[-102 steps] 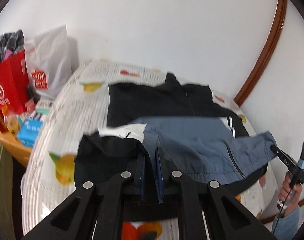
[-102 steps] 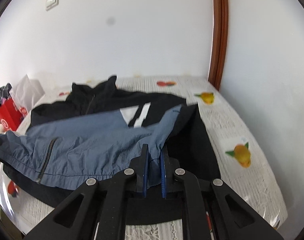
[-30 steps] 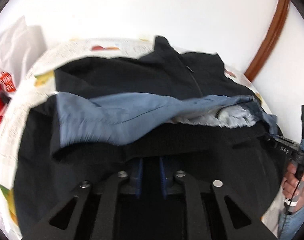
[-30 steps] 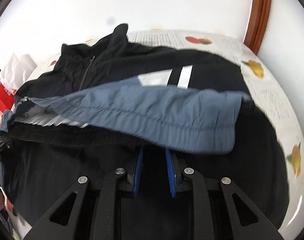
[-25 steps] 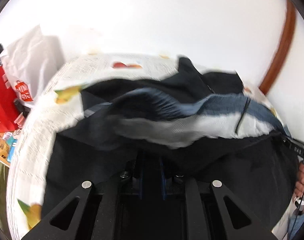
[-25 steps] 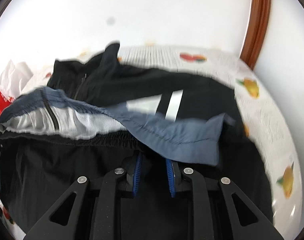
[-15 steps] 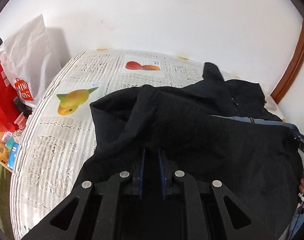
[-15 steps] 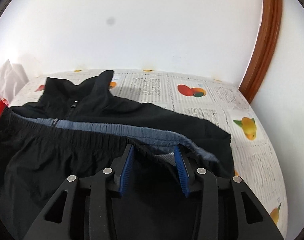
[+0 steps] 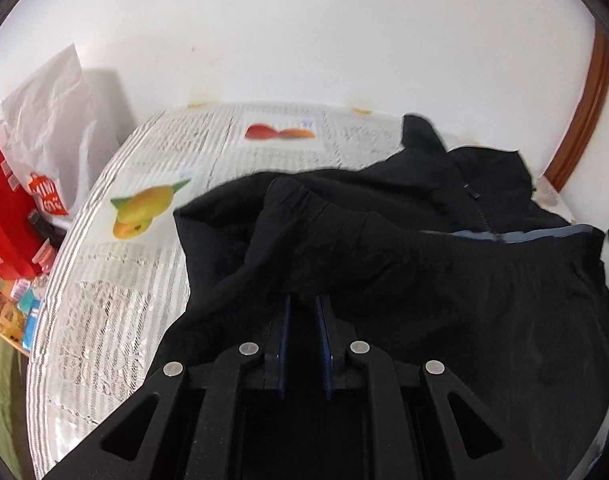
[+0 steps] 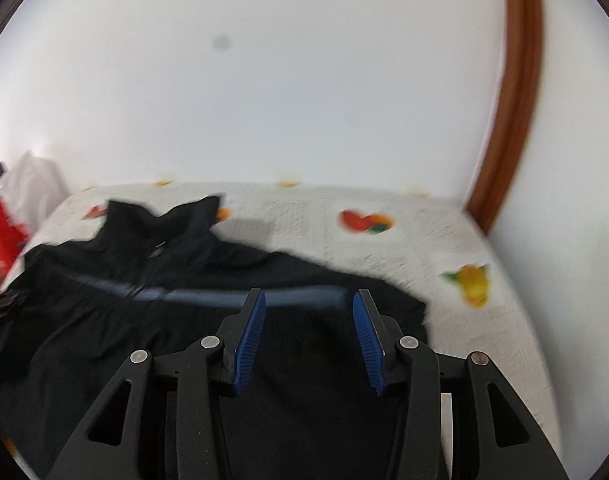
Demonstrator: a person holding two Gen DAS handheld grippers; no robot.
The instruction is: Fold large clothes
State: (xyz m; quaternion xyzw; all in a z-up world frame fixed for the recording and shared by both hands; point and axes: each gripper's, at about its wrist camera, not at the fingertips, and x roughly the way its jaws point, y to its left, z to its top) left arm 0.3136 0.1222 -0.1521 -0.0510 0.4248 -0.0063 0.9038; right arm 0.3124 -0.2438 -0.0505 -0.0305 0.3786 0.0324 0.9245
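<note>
Left wrist view: one black jacket (image 9: 444, 280) lies on the tabletop (image 9: 116, 300), which carries a white cloth printed with fruit. The jacket's long axis runs across the view, and its collar (image 9: 424, 132) points away from the left hand-held gripper (image 9: 302, 308), toward the wall. The lower hem is folded up over the body; a thin blue-grey strip (image 9: 544, 235) of the layer beneath shows ahead and to the right of the left hand-held gripper. The left hand-held gripper is clenched on a fold of the jacket's black fabric, which bunches directly ahead of its two blue pads (image 9: 284, 332). To its left, off the tabletop, stand one red bag (image 9: 8, 208) and one white bag (image 9: 44, 120). Right wrist view (blurred): the same one jacket (image 10: 144, 320) spreads ahead of and beneath the right hand-held gripper (image 10: 308, 304), collar (image 10: 172, 216) pointing away and to the left. The right hand-held gripper is released; its jaws have just been opening, and the fabric lies below the gap, pressed by neither pad. The blue-grey strip (image 10: 200, 295) runs crosswise just beyond its fingertips. One brown door frame (image 10: 512, 120) stands far right.
</note>
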